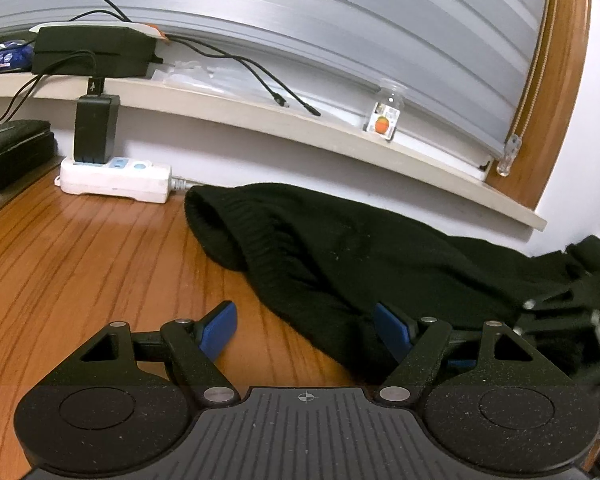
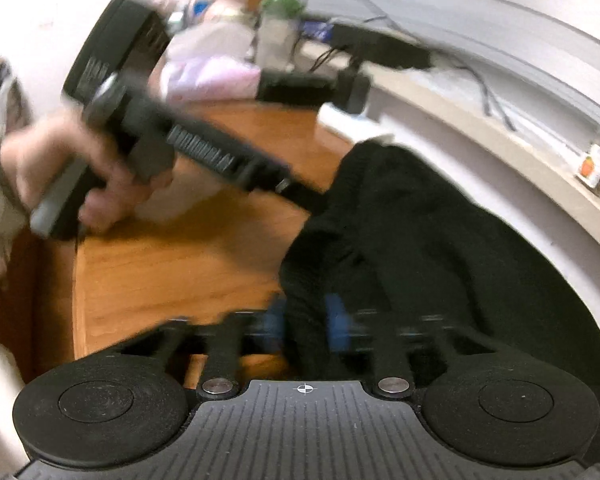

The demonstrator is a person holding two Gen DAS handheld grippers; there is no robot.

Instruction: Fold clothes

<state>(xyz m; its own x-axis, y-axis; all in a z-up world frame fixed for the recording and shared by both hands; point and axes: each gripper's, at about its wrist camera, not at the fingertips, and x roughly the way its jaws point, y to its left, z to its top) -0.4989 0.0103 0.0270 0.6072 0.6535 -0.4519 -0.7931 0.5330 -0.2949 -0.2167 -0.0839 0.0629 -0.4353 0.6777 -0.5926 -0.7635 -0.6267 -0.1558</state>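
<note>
Black knit garment (image 1: 380,256) lies spread along the back of the wooden table (image 1: 80,248), close under the window ledge (image 1: 300,128), with a ribbed opening facing the white power strip (image 1: 116,178) and the rest trailing off toward the right. It is not yet folded; you are at the gripping step, taking hold of the near edge before the first fold.

Your right gripper (image 2: 306,326) has its blue pads drawn in narrow, with a ridge of the dark fabric between them at the garment's near edge. The view is blurred, so the pinch looks real but you cannot be sure how much cloth it has.

Your left gripper (image 1: 306,330) stands wide with nothing between the pads: the left pad sits over bare wood, the right one (image 1: 392,330) just at the hem. In the right wrist view your left hand (image 2: 60,172) holds that gripper low over the table, pointing at the garment's edge.

Next, the move seems to call for the left jaws to advance over the hem and close on it, so both grippers hold the same edge. Then lift together and carry that edge across the garment. Take a full bite: knit this thick will likely sag and slip from a shallow pinch. Keep clear of the power strip and the loose cables (image 1: 276,84) on the ledge.
</note>
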